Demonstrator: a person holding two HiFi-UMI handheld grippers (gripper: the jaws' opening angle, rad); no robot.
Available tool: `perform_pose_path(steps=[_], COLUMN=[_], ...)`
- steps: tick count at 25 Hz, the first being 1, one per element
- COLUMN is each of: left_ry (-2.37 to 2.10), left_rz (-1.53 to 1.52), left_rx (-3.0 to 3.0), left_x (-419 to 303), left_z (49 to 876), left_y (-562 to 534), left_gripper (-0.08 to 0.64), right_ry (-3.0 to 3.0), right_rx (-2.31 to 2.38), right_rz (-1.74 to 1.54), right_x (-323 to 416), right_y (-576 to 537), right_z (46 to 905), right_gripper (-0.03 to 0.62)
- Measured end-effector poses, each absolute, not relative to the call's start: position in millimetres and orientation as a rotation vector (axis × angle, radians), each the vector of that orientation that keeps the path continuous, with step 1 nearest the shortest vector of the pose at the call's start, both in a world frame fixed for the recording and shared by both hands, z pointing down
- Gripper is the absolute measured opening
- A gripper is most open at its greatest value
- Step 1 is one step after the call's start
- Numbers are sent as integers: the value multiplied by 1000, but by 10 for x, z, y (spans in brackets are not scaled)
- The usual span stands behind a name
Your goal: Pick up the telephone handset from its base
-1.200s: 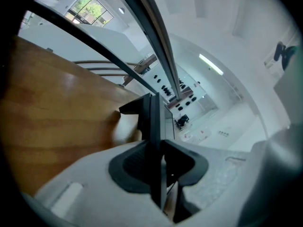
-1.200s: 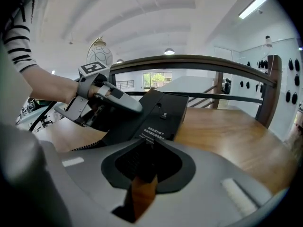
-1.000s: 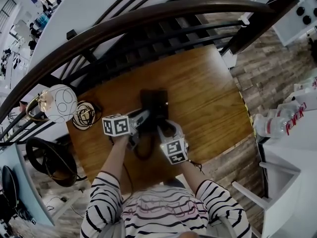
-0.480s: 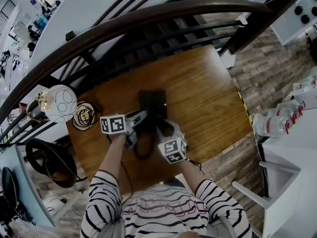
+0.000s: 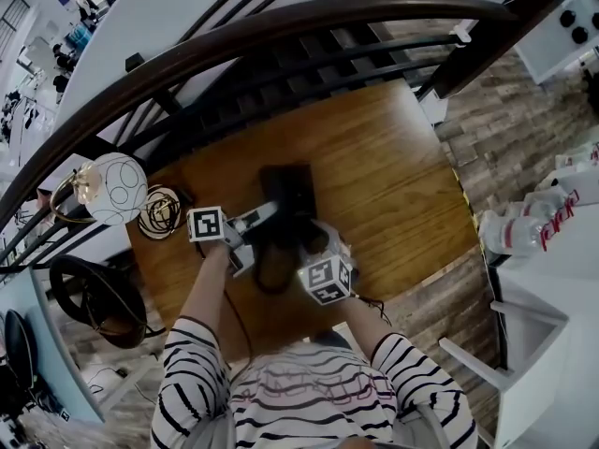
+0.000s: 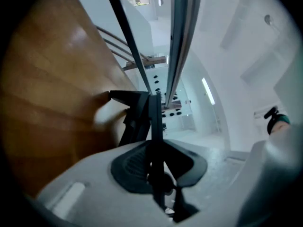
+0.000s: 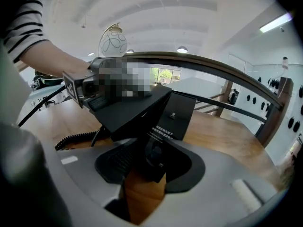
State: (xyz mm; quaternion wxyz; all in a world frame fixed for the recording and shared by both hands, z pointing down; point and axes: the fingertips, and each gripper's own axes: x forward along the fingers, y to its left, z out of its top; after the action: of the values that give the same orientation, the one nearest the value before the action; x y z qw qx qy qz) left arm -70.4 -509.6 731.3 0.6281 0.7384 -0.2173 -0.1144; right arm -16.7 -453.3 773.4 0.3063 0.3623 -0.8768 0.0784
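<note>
Left claw (image 6: 152, 100) lies rolled onto its side and nearly level, clenched on one end of the black telephone handset (image 7: 132, 110); its jaws have just been closing further, and the handset's thin edge runs between them. From that grip the handset slants across as a dark slab, its far end at the base (image 7: 177, 112), which stands just beyond the right claw with pale print on its face. Right claw (image 7: 150, 152) points downward at the near side of the telephone, released: its jaws have just been opening, and a dark near part of the telephone sits between them without being squeezed. A coiled cord (image 7: 78, 138) trails under the left claw onto the wooden counter (image 5: 393, 166). In the head view the two claws meet at the telephone near the counter's middle, the left one coming in from the side and the right one from the person's side. Beyond both claws a dark curved railing (image 5: 281, 26) borders the counter, and outward of the left claw stands a white patterned globe (image 5: 112, 190). Striped sleeves (image 5: 197, 372) cover the person's upper arms.
</note>
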Motion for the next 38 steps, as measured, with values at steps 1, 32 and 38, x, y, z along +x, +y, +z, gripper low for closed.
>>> perform_pose_path(steps=[1,32,38], left_ry=[-495,-643,-687], left_rz=[-273,-252,-293], left_rx=[1694,2133,2204], left_x=[-713,-137,-34], left_z=[7301,5446,5152], left_y=[-5092,-2259,-1822], left_gripper=[74,77,75], right_ry=[-2321,-2683,-2823], right_rx=[962,1034,1010], right_rz=[202,439,363], right_x=[-174,870,1010], right_y=[-4518,-2288,-2046], right_z=[7738,5837,5301], right_gripper=[166,0,0])
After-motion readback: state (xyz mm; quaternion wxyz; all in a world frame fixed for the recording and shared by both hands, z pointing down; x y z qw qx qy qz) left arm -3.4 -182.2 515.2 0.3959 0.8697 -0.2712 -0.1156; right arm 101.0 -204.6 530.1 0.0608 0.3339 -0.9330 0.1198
